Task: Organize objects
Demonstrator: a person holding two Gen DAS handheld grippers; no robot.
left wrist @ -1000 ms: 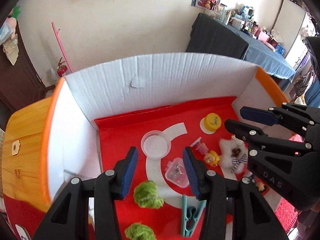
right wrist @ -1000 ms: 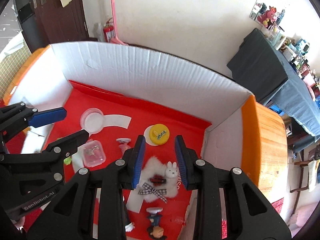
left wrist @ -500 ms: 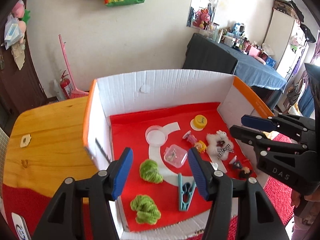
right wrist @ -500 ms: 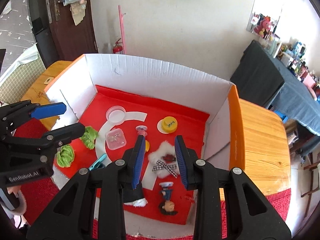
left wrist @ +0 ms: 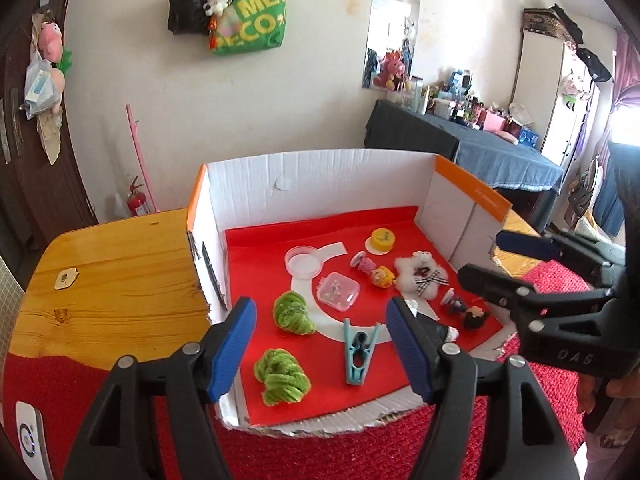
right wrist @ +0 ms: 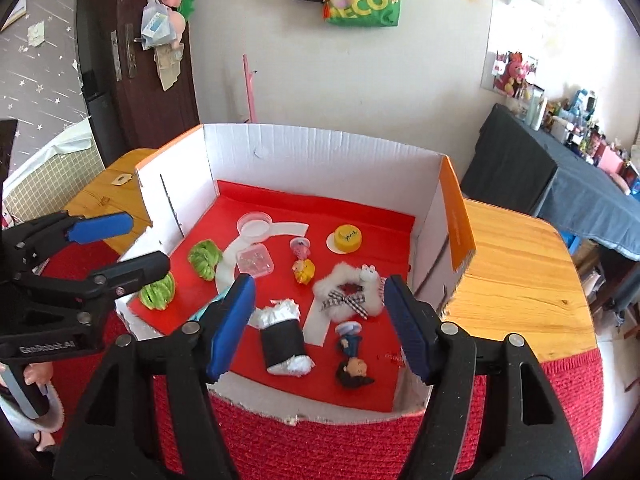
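Observation:
An open white cardboard box (left wrist: 320,184) with a red liner holds small things. They include two green yarn bundles (left wrist: 292,314), a teal clothespin (left wrist: 360,350), a clear case (left wrist: 338,292), a yellow cap (right wrist: 347,238), a fluffy white clip (right wrist: 348,292), a black-and-white roll (right wrist: 282,340) and a small doll (right wrist: 352,356). My left gripper (left wrist: 320,304) hovers over the box's front left and my right gripper (right wrist: 319,286) over its front right. The jaws of both are opening, and neither holds anything. Each also shows in the other's view: the right gripper (left wrist: 496,258), the left gripper (right wrist: 136,242).
The box sits on a wooden table (left wrist: 112,272) partly covered by a red knitted mat (left wrist: 340,452). A dark table with a blue cloth (left wrist: 500,156) stands behind on the right. Bags hang on the wall (left wrist: 248,20).
Both grippers have drawn back from inside the box, so its whole floor and front edge now show. Both pairs of jaws stand wider apart than before, the right one much wider.

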